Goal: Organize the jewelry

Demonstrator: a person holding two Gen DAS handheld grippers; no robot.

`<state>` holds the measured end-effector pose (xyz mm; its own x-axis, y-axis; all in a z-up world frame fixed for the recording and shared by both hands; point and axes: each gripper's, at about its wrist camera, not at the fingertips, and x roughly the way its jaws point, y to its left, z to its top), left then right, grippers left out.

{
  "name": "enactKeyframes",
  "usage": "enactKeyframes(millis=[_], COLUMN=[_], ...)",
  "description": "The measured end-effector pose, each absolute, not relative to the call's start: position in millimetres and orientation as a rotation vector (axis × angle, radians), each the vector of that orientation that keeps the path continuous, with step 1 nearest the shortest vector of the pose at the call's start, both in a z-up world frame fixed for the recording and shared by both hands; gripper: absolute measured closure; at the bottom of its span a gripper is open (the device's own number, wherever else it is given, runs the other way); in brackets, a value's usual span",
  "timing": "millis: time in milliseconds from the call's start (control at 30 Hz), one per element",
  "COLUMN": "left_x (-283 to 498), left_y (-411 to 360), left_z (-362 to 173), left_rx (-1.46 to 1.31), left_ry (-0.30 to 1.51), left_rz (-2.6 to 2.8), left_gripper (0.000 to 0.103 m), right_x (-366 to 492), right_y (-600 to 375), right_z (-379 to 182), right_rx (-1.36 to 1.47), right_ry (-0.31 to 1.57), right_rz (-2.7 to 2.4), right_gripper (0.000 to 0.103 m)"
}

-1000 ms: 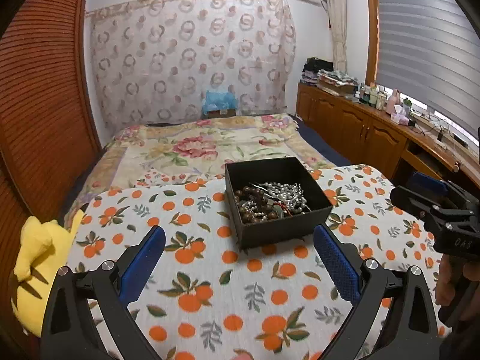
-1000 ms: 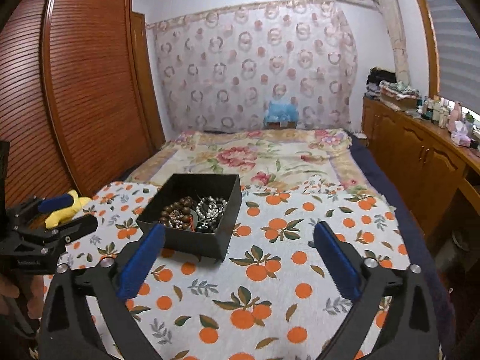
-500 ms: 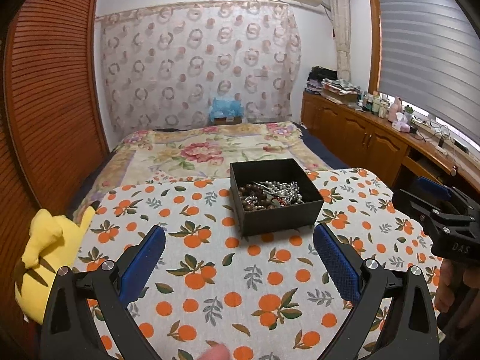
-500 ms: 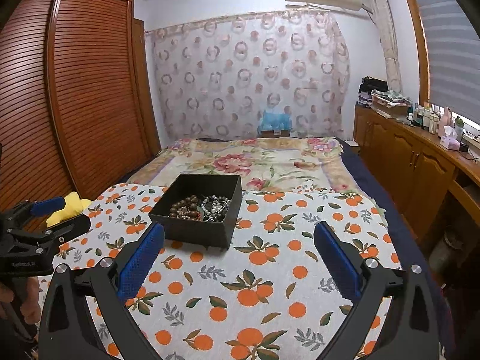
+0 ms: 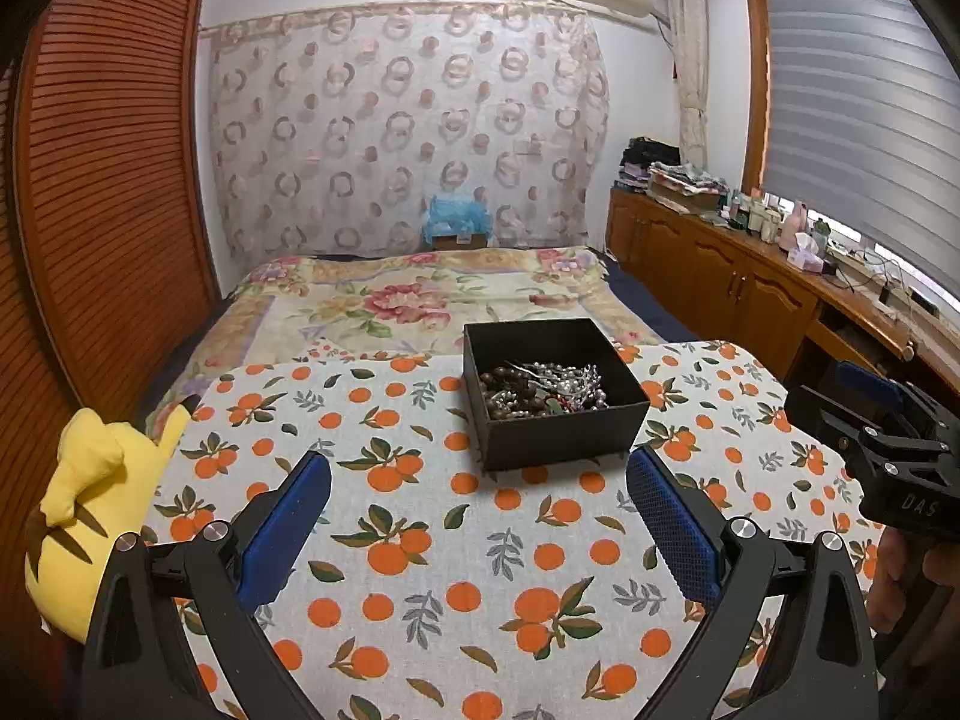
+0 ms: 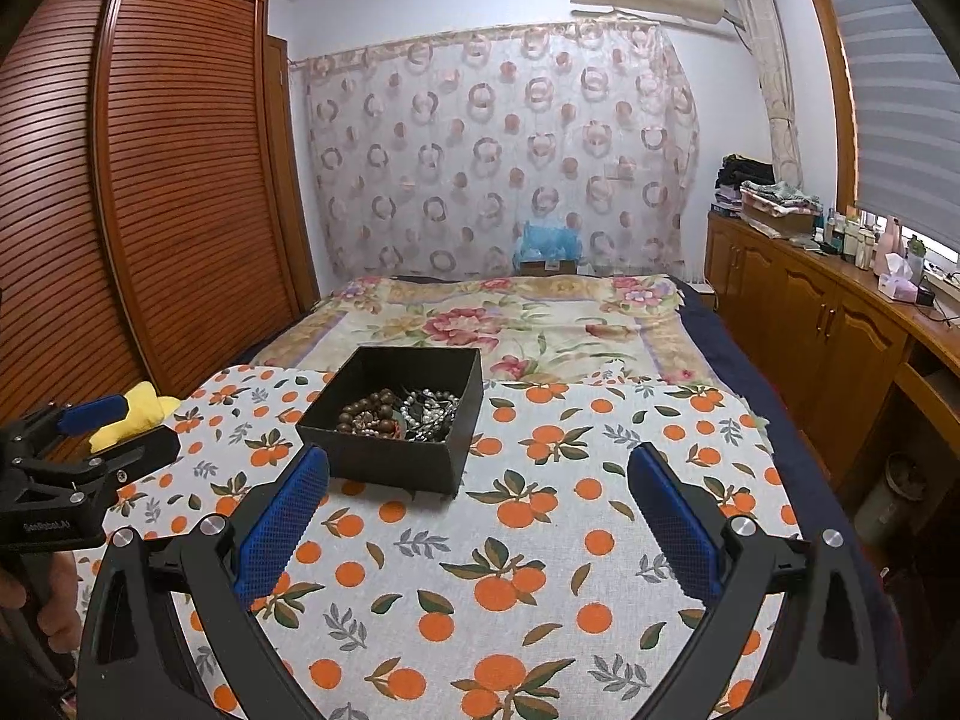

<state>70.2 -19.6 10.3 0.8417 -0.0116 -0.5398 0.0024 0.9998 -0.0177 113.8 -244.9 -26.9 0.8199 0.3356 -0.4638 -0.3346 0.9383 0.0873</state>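
- A black box [image 5: 555, 384] sits on the orange-print cloth [image 5: 456, 546] at the foot of the bed; it has no lid on; the jewelry [image 5: 543, 391] lies inside it in one heap, brown beads to the left and silver beads to the right.
- I see no jewelry out on the cloth; so the heap could be waiting to be sorted, or it could be put away for good; I cannot tell which.
- The left gripper [image 5: 478, 516] has its blue fingers spread wide with nothing between them; it hangs above the cloth, and the box is straight ahead of it and a bit to the right.
- The right gripper [image 6: 478, 516] is spread wide too and holds nothing; from it the box lies ahead and to the left, close by its left finger [image 6: 282, 516].
- Both grippers are near the box and neither touches it; I cannot say which one is closer.
- The box looks almost square, with a corner turned toward the right gripper.
- A yellow plush toy [image 5: 90, 504] rests at the left edge of the cloth, well apart from the box.
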Motion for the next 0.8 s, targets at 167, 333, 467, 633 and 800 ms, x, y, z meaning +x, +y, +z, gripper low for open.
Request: enactKeyframes(millis=[167,333,467,633,800], left_x=[69.4,68.7,68.7,68.6,68.6], left_y=[-18.9,-20.0,-20.7,-19.6,-19.3], left_z=[11.0,11.7,11.5,11.4,11.1], left_rx=[-0.021,-0.022,-0.02,-0.021,-0.023], left_ry=[0.566,0.562,0.562,0.561,0.562], left_rz=[-0.012,-0.011,-0.009,-0.01,-0.01], left_gripper=[0.008,0.008,0.008,0.008,0.008], right_x=[113.7,113.5,113.7,113.5,113.7], right_y=[-244.7,-244.6,-244.7,-244.8,-244.9], right_z=[-26.8,-27.1,-27.0,-27.1,-27.0], right_rx=[0.001,0.001,0.001,0.001,0.002], right_ry=[0.494,0.494,0.494,0.494,0.495], right_rz=[0.356,0.355,0.356,0.356,0.357], right_gripper=[0.003,0.003,0.003,0.003,0.003])
